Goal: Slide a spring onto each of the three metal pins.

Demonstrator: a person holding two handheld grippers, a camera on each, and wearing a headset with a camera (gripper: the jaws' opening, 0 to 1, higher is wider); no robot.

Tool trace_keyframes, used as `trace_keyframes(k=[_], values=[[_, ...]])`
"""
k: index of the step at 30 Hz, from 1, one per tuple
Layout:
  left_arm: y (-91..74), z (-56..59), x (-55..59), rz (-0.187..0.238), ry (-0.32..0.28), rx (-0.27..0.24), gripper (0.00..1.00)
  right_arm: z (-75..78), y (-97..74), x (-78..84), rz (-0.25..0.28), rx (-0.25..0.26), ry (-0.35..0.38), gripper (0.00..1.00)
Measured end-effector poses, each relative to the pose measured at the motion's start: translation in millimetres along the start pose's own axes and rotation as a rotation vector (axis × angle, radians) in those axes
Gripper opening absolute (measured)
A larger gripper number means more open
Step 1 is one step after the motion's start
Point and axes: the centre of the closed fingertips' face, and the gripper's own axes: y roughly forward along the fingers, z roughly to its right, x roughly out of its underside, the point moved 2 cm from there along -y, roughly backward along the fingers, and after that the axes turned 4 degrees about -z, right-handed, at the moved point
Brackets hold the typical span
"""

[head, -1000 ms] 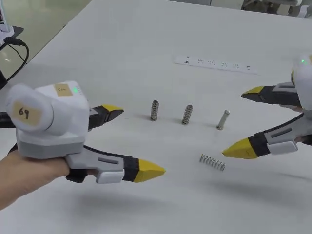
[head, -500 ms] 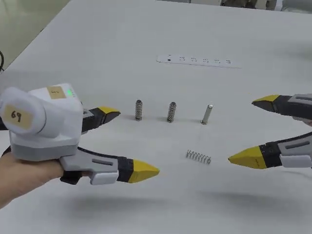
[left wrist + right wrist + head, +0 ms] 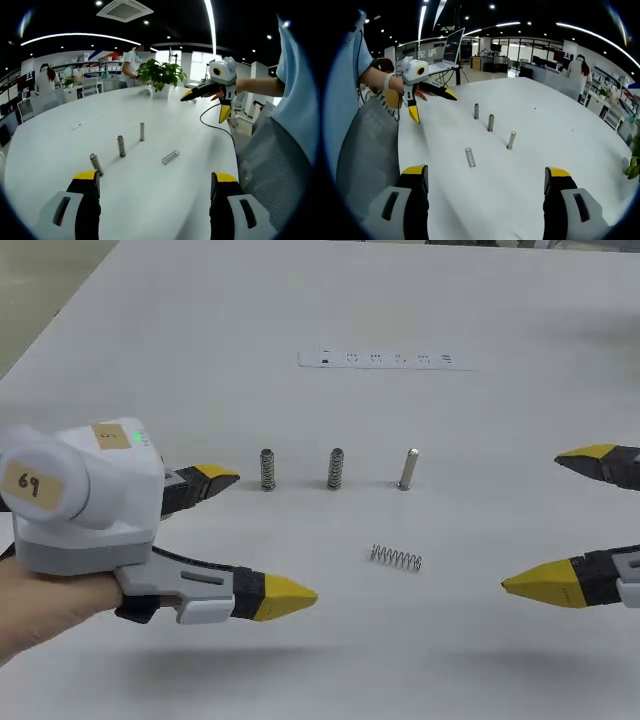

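- The loose spring (image 3: 396,558) lies flat on the white table (image 3: 150,330). It is on the near side of the row of pins, between the middle and right ones and touching neither.
- The right pin (image 3: 408,469) stands upright and bare.
- The middle pin (image 3: 336,452) stands upright with the middle spring (image 3: 336,473) coiled around its shaft.
- The left pin (image 3: 267,453) stands upright too, with the left spring (image 3: 267,473) around it.
- The left gripper (image 3: 273,535) hovers above the table near the left pin. Its yellow-tipped jaws are spread wide with nothing between them, and a hand (image 3: 40,605) holds its body.
- The right gripper (image 3: 533,520) hangs to the right of the bare pin and the loose spring, well apart from both. Its jaws are also wide apart and empty.
- A white power strip (image 3: 385,359) lies on the table beyond the pins.
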Motion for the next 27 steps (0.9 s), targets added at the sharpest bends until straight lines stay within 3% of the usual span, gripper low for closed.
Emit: trace_keyframes(k=[11, 20, 27], values=[[24.2, 5.8, 1.6, -0.027, 0.035, 0.059, 0.84, 1.6, -8.9, 7.0, 0.012, 0.025, 0.034, 0.93], [48.5, 11.3, 2.8, -0.046, 0.094, 0.136, 0.73, 3.2, -16.6, 9.2, 0.019, 0.036, 0.041, 0.92], [66.7, 12.4, 6.1, -0.067, 0.140, 0.166, 0.62, 7.0, -24.3, 16.1, 0.022, 0.047, 0.059, 0.91]])
